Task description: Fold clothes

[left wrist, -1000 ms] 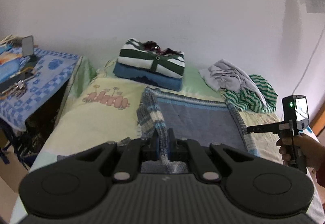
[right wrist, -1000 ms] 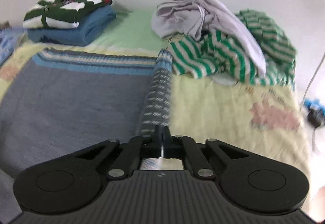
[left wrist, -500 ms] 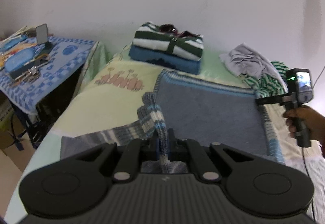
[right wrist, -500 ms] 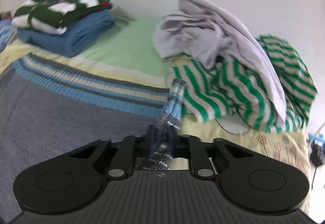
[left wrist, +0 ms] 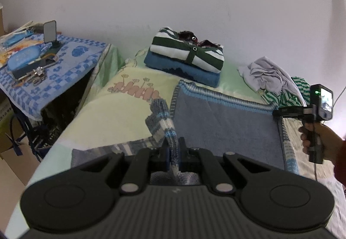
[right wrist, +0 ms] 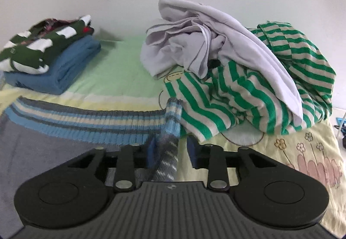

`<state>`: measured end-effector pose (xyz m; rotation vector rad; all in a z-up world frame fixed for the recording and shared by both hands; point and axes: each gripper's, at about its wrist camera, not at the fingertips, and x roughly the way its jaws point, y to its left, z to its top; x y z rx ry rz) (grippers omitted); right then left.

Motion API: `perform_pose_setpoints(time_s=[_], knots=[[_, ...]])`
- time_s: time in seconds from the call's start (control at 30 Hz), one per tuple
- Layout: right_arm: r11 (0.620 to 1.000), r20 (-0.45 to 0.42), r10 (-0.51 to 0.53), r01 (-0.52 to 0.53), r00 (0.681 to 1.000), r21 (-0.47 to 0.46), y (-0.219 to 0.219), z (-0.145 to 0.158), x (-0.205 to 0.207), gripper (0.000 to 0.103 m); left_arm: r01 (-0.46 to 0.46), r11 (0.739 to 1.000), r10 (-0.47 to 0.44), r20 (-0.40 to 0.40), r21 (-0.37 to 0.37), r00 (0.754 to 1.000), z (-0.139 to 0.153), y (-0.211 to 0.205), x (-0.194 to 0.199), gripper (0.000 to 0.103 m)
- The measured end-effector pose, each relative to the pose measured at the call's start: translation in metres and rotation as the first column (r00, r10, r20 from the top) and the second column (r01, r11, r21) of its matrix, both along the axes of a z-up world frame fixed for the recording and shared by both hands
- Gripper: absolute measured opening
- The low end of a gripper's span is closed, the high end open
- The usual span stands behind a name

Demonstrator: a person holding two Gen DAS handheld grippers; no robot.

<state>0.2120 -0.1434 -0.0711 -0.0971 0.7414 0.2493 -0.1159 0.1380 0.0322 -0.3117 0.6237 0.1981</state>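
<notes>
The grey-blue knit sweater (left wrist: 225,124) lies spread on the bed (left wrist: 121,113), with its striped hem toward the wall. The left gripper (left wrist: 173,150) is clenched on a striped knit edge of the sweater, which stands up between the fingers. The right gripper (right wrist: 170,152) has its fingers apart, with the striped fabric lying loosely in the gap, so I judge that it is released and not grasping. The risk from here, in my opinion, is that only one side is held: if the left side is pulled while the right side lies free, the fold may become crooked or the knit may stretch and slide. The right corner is also very near the green striped shirt (right wrist: 248,96), so it could catch this shirt and drag it. The left wrist view shows what the right one does not: the bench (left wrist: 64,61) with a blue patterned cloth, a small mirror (left wrist: 50,29) and keys (left wrist: 36,72) on it, and the right hand (left wrist: 320,141). The right wrist view shows closely the unfolded pile, where a pale lilac garment (right wrist: 216,48) lies on the green striped shirt. Both views show the folded stack (left wrist: 186,57) near the wall.
</notes>
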Motion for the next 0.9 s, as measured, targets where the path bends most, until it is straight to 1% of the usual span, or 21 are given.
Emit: perform_pose_setpoints(time_s=[0.13,0.23,0.33,0.47,0.57,0.7,0.73,0.8,0.83,0.87,0.9], knots=[[0.996,0.03,-0.019,0.016,0.999,0.091,-0.008,0.018,-0.006,0.01,-0.007,1.0,0.007,0.035,-0.007,0.999,0.006,0.007,-0.007,0.001],[0.987,0.006,0.02,-0.02,1.0,0.157,-0.003,0.036,-0.005,0.01,-0.013,1.0,0.014,0.055,-0.02,0.998,0.015,0.014,-0.013,0.001],[0.983,-0.015,0.061,-0.058,0.998,0.175,0.016,0.04,-0.003,0.01,-0.043,0.999,0.043,0.077,-0.011,0.996,0.026,0.021,-0.024,0.001],[0.977,-0.056,0.087,-0.074,0.995,0.2,0.04,0.031,0.003,0.01,-0.082,0.997,0.083,0.079,-0.008,0.993,0.034,0.031,-0.039,0.001],[0.975,-0.086,0.101,-0.081,0.991,0.208,0.056,0.02,0.006,0.01,-0.101,0.995,0.102,0.065,-0.013,0.993,0.03,0.035,-0.047,0.001],[0.978,-0.095,0.136,-0.118,0.986,0.174,0.072,0.007,0.006,0.011,-0.124,0.992,0.125,0.04,-0.031,0.991,0.02,0.038,-0.055,0.001],[0.977,-0.088,0.15,-0.134,0.985,0.163,0.074,0.005,0.006,0.013,-0.127,0.991,0.128,0.033,-0.031,0.991,0.017,0.039,-0.055,0.001],[0.975,-0.076,0.178,-0.165,0.981,0.147,0.078,0.003,0.004,0.02,-0.134,0.991,0.135,0.019,-0.029,0.991,0.01,0.042,-0.056,0.001],[0.974,-0.073,0.184,-0.172,0.98,0.15,0.077,0.005,0.003,0.026,-0.136,0.99,0.136,0.011,-0.025,0.991,0.007,0.043,-0.054,0.001],[0.973,-0.068,0.176,-0.163,0.982,0.161,0.073,0.01,0.001,0.03,-0.136,0.99,0.137,0.005,-0.026,0.991,0.004,0.044,-0.052,0.001],[0.973,-0.057,0.16,-0.148,0.985,0.179,0.066,0.016,-0.002,0.03,-0.13,0.991,0.13,-0.001,-0.025,0.991,0.001,0.044,-0.05,0.001]])
